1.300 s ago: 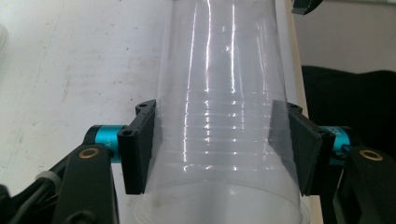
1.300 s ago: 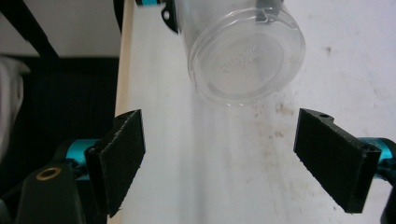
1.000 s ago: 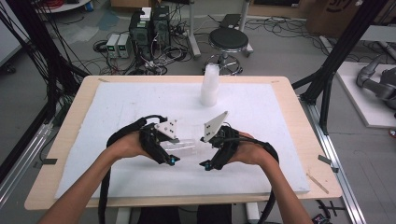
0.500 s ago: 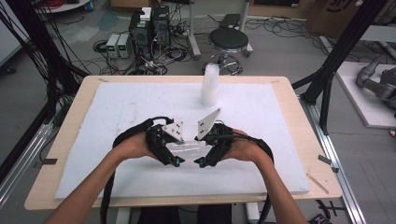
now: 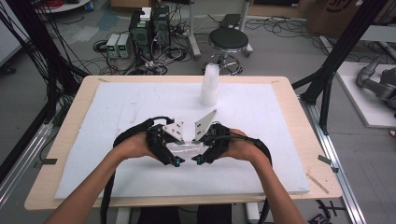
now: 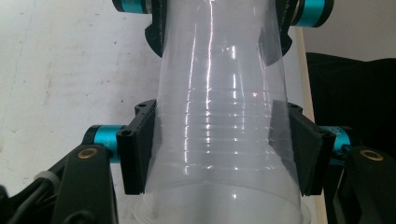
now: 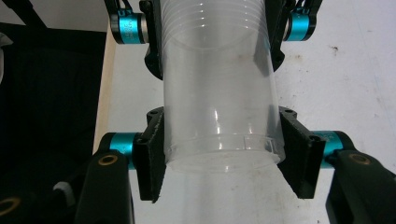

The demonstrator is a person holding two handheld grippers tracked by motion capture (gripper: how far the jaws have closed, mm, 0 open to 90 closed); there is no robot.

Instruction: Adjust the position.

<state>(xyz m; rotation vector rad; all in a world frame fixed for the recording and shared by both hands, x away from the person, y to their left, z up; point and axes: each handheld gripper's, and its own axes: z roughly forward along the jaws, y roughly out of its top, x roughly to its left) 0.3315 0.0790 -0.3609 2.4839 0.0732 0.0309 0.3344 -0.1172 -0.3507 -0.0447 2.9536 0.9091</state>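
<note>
A clear ribbed plastic cup [image 5: 187,148] hangs level above the white pad, held between both grippers. My left gripper [image 5: 179,149] is shut on its wide rim end; in the left gripper view the cup [image 6: 219,93] sits between my left gripper's [image 6: 222,151] black pads [image 6: 140,149]. My right gripper [image 5: 199,149] has just been closing and now presses on the base end; in the right gripper view the cup [image 7: 219,102] is pinched by my right gripper [image 7: 224,156], its pads [image 7: 299,156] against the wall.
An upright stack of translucent cups [image 5: 210,86] stands at the back middle of the white foam pad [image 5: 116,107]. The wooden table edge [image 5: 70,116] frames the pad. A stool [image 5: 229,39] and cabled equipment sit on the floor beyond.
Both hands have drawn together near the pad's front middle. The right gripper's jaws went from wide apart to closed on the cup's base end; the left kept its hold.
</note>
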